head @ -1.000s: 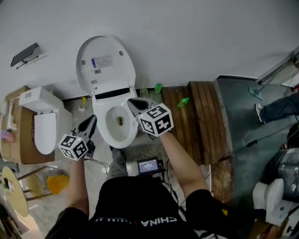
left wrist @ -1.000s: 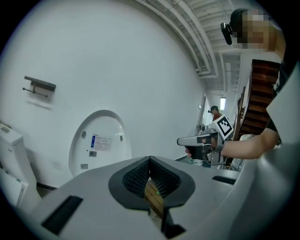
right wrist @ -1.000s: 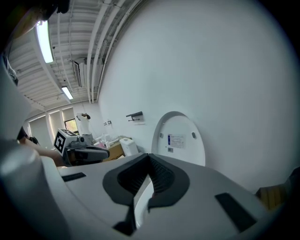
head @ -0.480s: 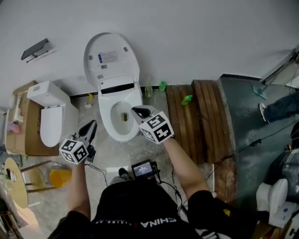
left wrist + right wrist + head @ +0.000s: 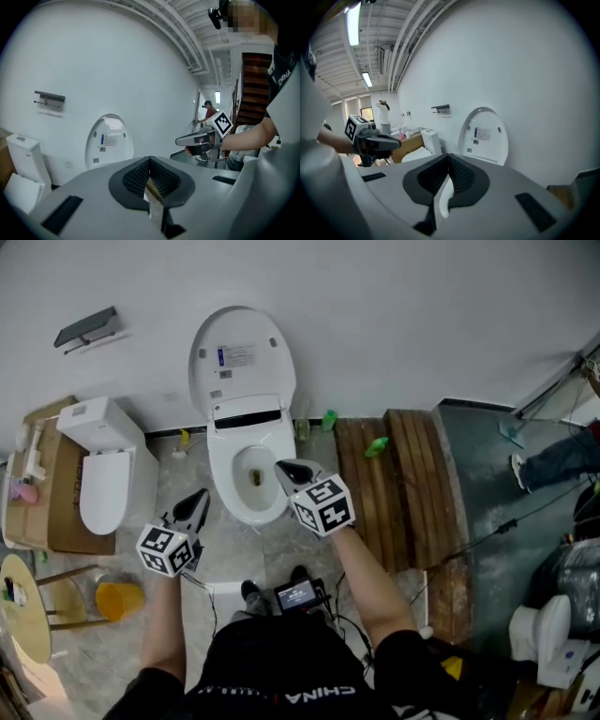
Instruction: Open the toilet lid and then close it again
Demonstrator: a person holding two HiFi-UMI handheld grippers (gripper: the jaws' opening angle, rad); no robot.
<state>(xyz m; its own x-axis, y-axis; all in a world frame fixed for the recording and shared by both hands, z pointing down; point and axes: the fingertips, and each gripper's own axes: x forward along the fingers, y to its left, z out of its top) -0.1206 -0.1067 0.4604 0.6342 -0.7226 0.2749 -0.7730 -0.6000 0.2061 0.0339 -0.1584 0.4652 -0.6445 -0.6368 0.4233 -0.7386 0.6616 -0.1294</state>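
A white toilet [image 5: 246, 474] stands against the wall with its lid [image 5: 241, 357] raised upright against the wall [image 5: 108, 145] [image 5: 484, 136]. The bowl lies uncovered below it. My right gripper [image 5: 283, 468] hovers over the bowl's right rim, shut and empty. My left gripper [image 5: 201, 498] hangs to the left of the bowl over the floor, also shut with nothing in it. In the left gripper view the right gripper [image 5: 180, 140] shows at the right; in the right gripper view the left gripper [image 5: 396, 143] shows at the left.
A second, smaller white toilet [image 5: 100, 474] sits on a brown box at the left. A wooden pallet [image 5: 394, 484] lies right of the toilet, with green bottles [image 5: 374, 444] near the wall. A yellow bucket [image 5: 119, 598] stands lower left. A metal holder [image 5: 86, 328] is on the wall.
Both grippers have drawn back from the toilet toward the person; the left one has shifted right. The view has moved, so the toilet sits further right and lower. The lid stays upright.
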